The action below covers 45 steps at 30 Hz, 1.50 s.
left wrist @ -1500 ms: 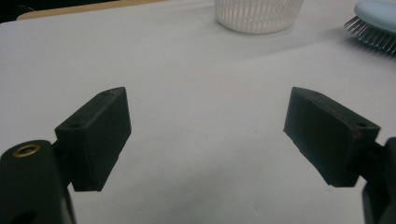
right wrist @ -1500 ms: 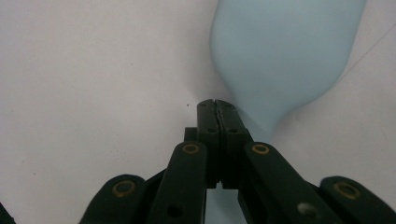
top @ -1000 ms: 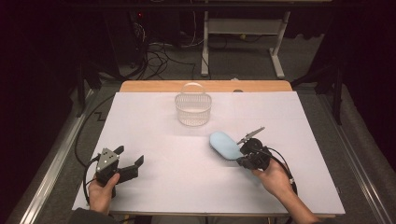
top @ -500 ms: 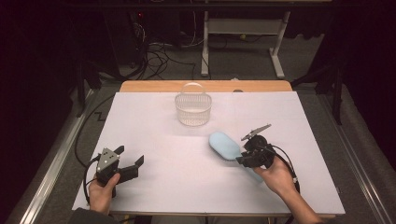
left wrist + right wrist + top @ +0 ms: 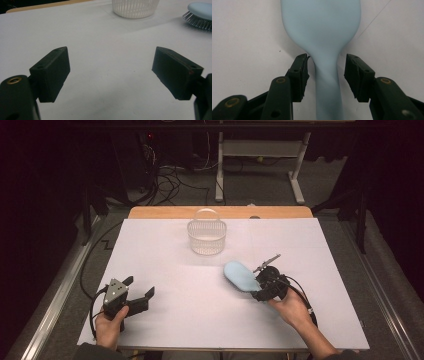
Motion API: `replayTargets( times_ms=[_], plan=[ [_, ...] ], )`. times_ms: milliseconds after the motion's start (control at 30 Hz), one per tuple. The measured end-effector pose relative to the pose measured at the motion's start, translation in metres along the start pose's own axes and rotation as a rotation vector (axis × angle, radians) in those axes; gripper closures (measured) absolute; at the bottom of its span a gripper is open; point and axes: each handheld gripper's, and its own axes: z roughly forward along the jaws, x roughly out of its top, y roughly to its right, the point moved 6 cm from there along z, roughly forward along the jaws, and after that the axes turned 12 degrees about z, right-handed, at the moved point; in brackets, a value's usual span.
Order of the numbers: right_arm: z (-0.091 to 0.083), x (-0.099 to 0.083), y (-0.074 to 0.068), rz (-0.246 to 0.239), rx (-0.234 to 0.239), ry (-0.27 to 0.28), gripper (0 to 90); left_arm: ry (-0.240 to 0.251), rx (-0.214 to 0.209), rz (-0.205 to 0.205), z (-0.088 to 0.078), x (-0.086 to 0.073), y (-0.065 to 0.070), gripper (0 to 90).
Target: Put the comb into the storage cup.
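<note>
Right gripper view shows the pale blue plastic hairbrush [image 5: 322, 32] lying on the white table cover [image 5: 244, 37], its handle between the right gripper [image 5: 325, 75], whose jaws have just been opening and stand apart, clear of it on both sides. This looks like a release; next, that hand should back straight off. High view places the brush at four o'clock from the white ribbed plastic basket [image 5: 206, 236]. Left gripper view adds bristles facing down, and the left gripper [image 5: 111, 75] spread wide, empty.
</note>
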Motion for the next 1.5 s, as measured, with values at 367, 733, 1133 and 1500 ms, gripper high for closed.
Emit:
replayTargets(
  times_ms=[367,733,1133,1500],
  plan=[
    [0.013,0.004,-0.002,-0.008,-0.015,-0.031,58.2,-0.002,-0.003,0.008,0.000,0.000,0.001,15.7],
    [0.015,0.004,-0.004,-0.017,-0.015,-0.033,67.3,0.003,-0.013,0.020,0.000,0.002,0.004,15.7],
    [0.014,0.000,-0.004,-0.040,-0.001,0.006,69.8,0.002,-0.031,0.055,0.001,0.009,0.010,15.5],
    [0.001,-0.006,0.004,0.011,0.053,0.101,70.0,0.005,-0.060,0.083,0.008,0.019,0.019,15.1]
  ],
)
